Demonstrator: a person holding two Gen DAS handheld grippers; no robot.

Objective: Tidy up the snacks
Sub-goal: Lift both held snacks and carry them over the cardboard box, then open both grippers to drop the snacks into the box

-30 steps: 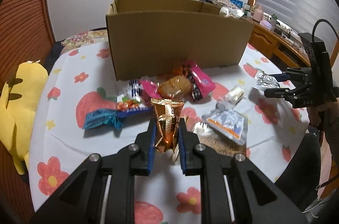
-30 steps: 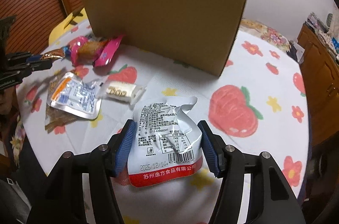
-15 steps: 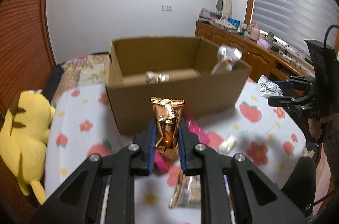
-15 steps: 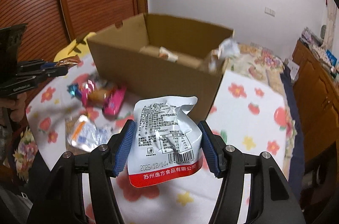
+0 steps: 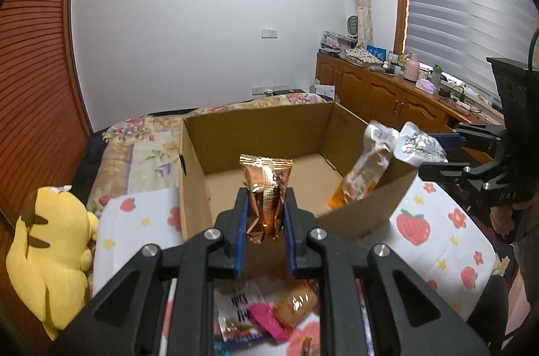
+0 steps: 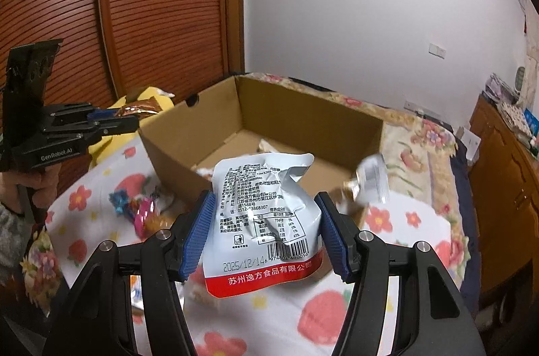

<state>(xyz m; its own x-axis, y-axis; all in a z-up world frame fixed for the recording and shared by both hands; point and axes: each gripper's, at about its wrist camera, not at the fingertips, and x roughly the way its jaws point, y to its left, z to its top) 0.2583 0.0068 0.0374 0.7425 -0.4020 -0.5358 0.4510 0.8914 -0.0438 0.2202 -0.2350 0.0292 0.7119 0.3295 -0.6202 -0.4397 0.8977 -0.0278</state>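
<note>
My left gripper point(image 5: 264, 214) is shut on a copper foil snack packet point(image 5: 266, 191), held upright over the near wall of the open cardboard box point(image 5: 363, 211). My right gripper point(image 6: 264, 228) is shut on a silver pouch with a red bottom band point(image 6: 266, 221), held above the box's point(image 6: 175, 150) near wall. A silver-and-orange packet point(image 5: 367, 174) leans inside the box at its right wall. In the right wrist view the left gripper point(image 6: 131, 118) shows at the left with the copper packet point(image 6: 139, 108). In the left wrist view the right gripper point(image 5: 434, 155) shows at the right.
Loose snacks lie on the strawberry-print cloth point(image 5: 448, 238) below the left gripper: a pink wrapper point(image 5: 267, 319) and a white-blue packet point(image 5: 239, 312). A yellow plush toy point(image 5: 47, 255) sits at the left. Wooden cabinets point(image 5: 380, 93) stand at the back right.
Both grippers have risen and moved toward the box with their packets still held. The box's inside now shows in both views.
</note>
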